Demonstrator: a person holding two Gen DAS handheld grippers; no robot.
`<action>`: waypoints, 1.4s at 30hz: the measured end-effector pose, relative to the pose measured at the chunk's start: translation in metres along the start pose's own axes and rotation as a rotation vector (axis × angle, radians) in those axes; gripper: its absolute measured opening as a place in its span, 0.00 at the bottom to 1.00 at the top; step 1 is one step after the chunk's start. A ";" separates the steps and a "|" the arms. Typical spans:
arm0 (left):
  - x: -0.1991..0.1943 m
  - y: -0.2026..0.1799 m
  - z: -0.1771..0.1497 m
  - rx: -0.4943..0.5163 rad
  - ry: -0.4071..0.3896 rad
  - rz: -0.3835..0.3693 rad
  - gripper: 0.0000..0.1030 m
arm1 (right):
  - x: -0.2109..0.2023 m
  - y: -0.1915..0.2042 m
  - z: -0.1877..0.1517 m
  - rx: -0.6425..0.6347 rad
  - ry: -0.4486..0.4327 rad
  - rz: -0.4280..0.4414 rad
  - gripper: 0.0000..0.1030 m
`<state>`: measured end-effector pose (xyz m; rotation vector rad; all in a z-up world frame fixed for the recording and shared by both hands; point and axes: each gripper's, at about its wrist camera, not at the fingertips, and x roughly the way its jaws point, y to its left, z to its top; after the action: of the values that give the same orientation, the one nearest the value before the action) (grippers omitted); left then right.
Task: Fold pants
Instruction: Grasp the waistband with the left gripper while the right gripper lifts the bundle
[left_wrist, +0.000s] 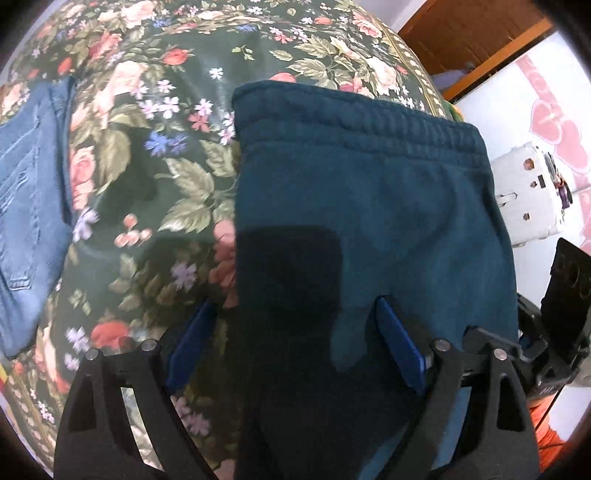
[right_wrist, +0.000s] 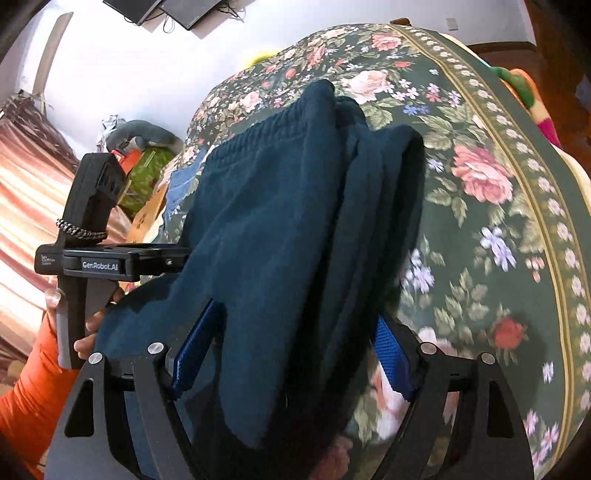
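Dark teal sweatpants (left_wrist: 369, 206) lie folded on a floral bedspread (left_wrist: 155, 155), elastic waistband at the far end. My left gripper (left_wrist: 295, 332) is open, its blue pads (left_wrist: 400, 343) wide apart, one on the cloth and one beside its left edge. In the right wrist view the same pants (right_wrist: 288, 221) show as a stack of several layers with the folded edge on the right. My right gripper (right_wrist: 295, 350) is open and straddles the near end of the stack. The left gripper's body (right_wrist: 92, 229) shows at the left, held by a hand in an orange sleeve.
Folded blue jeans (left_wrist: 33, 206) lie at the left of the bedspread. A white device (left_wrist: 528, 192) sits off the bed at the right. The bedspread's bordered edge (right_wrist: 535, 192) runs along the right. A green bag and a grey object (right_wrist: 147, 155) lie beyond the bed.
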<state>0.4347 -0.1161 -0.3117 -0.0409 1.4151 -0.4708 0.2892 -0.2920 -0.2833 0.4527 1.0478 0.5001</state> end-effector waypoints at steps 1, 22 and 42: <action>0.003 -0.003 0.004 0.007 0.006 -0.010 0.86 | 0.002 0.001 0.002 -0.003 -0.003 0.000 0.75; -0.114 -0.021 -0.069 0.106 -0.266 0.028 0.29 | -0.044 0.074 0.014 -0.204 -0.073 -0.012 0.31; -0.285 0.135 -0.087 -0.135 -0.671 0.264 0.28 | 0.043 0.282 0.103 -0.541 -0.210 0.116 0.29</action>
<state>0.3684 0.1246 -0.1001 -0.1082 0.7733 -0.1161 0.3502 -0.0533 -0.1072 0.0812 0.6497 0.7931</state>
